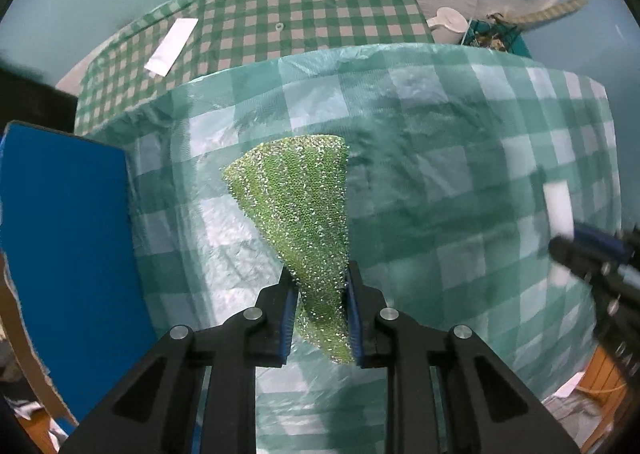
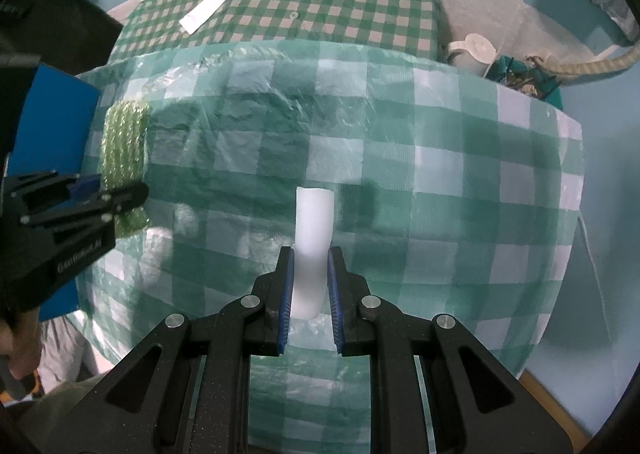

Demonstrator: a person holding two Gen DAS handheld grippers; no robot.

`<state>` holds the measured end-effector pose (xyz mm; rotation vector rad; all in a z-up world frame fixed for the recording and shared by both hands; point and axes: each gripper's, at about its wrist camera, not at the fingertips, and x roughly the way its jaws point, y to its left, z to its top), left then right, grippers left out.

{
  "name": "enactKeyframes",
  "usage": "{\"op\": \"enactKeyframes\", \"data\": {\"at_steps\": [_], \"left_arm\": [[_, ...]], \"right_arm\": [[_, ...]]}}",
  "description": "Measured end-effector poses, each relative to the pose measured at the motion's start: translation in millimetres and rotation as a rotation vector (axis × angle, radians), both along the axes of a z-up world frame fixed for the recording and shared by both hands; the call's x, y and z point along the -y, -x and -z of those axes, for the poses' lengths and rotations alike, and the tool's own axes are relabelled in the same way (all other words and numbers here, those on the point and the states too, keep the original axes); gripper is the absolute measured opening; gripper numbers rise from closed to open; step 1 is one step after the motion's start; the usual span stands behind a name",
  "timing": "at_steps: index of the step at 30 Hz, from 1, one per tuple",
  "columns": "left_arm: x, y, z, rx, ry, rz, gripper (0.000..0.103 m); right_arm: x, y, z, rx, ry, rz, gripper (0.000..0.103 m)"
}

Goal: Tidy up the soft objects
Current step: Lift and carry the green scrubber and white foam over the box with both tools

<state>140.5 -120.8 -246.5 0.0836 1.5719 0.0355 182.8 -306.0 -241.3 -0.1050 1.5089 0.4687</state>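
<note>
Gripping a glittery green scrubber (image 1: 304, 213), the left gripper (image 1: 322, 310) is pinching it shut above the checked tablecloth (image 1: 460, 125), just beside the blue board (image 1: 64, 238). Further right, the right gripper (image 2: 308, 286) is clamping a white foam piece (image 2: 312, 238). Both look lifted; setting them down together seems next.

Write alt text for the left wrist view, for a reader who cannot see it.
The left gripper is shut on a glittery green scouring sponge, held above a table covered in a green-and-white checked plastic cloth. A blue board stands at the left edge, and the right gripper holding a white foam piece enters from the right.
</note>
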Motion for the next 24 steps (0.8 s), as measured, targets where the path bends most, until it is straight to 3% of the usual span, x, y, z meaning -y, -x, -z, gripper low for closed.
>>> {"op": "enactKeyframes", "data": {"at_steps": [7, 24], "left_arm": [[-5.1, 14.5, -15.6, 0.022, -0.016, 0.025, 0.021], [-18.6, 40.4, -75.0, 0.082, 0.036, 0.024, 0.021]], "right_arm": [[-3.4, 1.6, -17.4, 0.025, 0.007, -0.017, 0.015], [-25.8, 16.3, -80.2, 0.094, -0.010, -0.065, 0.015]]}}
